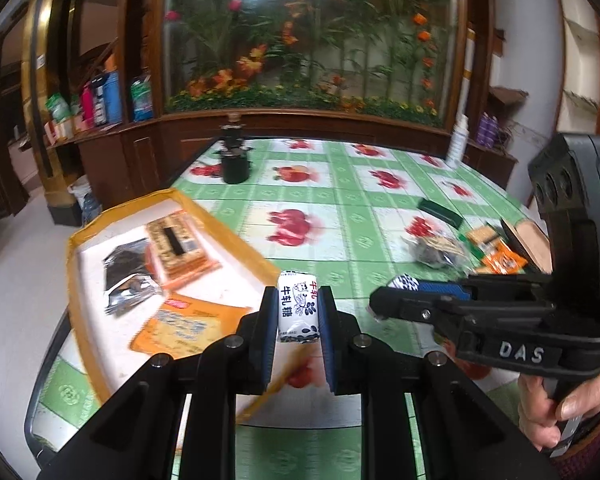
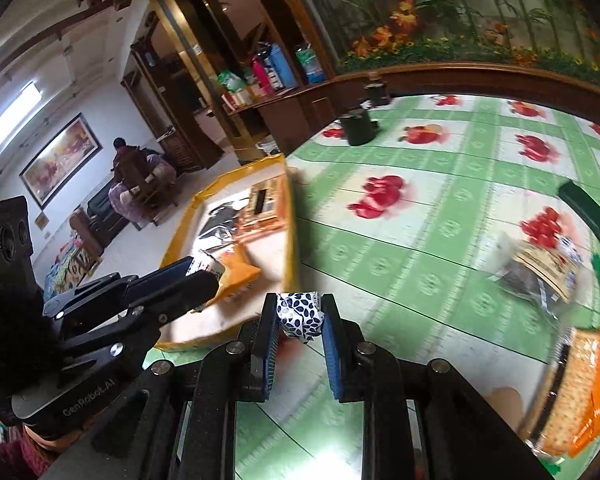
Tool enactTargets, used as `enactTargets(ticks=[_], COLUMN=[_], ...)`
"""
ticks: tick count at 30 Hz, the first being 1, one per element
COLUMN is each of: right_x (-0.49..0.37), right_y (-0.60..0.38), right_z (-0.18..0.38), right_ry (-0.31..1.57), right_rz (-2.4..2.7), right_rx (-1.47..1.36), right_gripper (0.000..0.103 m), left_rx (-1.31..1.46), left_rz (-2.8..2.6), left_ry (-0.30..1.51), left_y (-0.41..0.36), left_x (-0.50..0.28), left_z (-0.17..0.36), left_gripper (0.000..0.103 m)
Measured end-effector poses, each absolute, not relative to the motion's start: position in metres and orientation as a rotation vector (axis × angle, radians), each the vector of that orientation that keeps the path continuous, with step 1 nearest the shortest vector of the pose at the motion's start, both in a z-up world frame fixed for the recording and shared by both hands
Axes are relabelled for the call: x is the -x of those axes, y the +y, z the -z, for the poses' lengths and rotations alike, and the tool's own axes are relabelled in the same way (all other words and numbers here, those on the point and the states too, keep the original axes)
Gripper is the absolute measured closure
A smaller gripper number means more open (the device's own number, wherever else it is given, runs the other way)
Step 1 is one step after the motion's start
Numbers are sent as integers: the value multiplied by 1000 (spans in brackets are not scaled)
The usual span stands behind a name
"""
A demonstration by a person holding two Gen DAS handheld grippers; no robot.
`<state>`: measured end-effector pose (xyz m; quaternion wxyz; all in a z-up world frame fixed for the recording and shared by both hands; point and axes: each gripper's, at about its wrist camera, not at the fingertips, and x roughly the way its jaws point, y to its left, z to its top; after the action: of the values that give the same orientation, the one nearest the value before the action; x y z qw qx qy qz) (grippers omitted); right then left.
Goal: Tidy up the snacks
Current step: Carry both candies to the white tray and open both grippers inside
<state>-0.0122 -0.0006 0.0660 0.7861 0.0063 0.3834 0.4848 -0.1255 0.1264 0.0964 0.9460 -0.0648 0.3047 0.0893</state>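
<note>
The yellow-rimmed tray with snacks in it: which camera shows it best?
The left wrist view. There the yellow-rimmed tray lies wide open, its packets easy to tell apart. The right wrist view shows the tray smaller and at a slant, with the left claw covering its near corner.

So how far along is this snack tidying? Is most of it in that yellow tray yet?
Partly done. The yellow tray already holds a few packets: a dark foil one, an orange one and a boxed snack. In hand: the left gripper grips a white candy, and the right gripper a blue-patterned candy. Left: a pile of snacks still on the table.
</note>
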Motion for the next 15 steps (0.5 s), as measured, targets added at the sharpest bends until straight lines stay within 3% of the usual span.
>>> enactTargets(ticks=[15], right_x=[42], right_y=[92], right_z=[-51], right_ry=[882], right_rz=[-1143], right_rx=[89], right_gripper=[80], left_rx=[304], left_rz=[-352], left_ry=[645], left_y=[230], left_x=[151], left_z=[-61], left_gripper=[84])
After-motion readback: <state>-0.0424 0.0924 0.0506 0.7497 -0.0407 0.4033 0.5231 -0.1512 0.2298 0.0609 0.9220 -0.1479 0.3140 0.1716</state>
